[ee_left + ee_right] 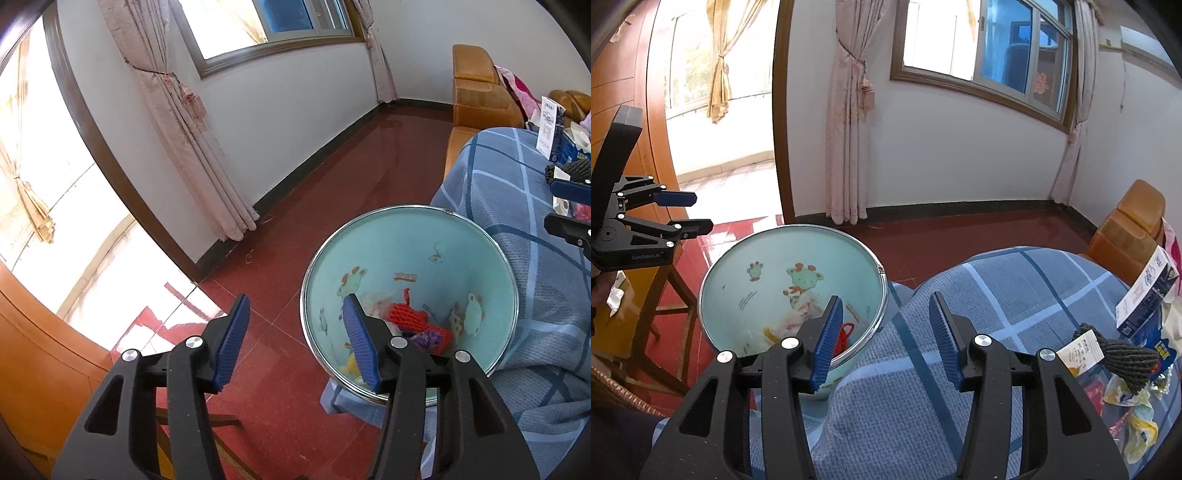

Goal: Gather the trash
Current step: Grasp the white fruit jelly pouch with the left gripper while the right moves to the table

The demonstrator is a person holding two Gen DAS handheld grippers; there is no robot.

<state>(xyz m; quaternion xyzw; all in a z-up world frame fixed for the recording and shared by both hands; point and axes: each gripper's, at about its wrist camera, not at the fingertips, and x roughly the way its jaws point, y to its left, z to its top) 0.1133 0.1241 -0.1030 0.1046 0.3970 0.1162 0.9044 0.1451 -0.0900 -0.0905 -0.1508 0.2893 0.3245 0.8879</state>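
Both jaws open and empty beside the bin.

My left gripper (pixel 295 343) and right gripper (pixel 886 339) hold nothing; the bin (pixel 746 258) already contains red netting (pixel 410 314). Next, I judge, the right reaches for the wrappers (pixel 1130 402) on the tabletop (pixel 997 288).

Bright daylight is coming in through the window (pixel 997 48) and the open doorway (pixel 44 184), which is glowing so white that it is washing out. The red floor (pixel 314 221) is shining with glare. Both pictures are sharp, but walls are bending round and corners are going dark.
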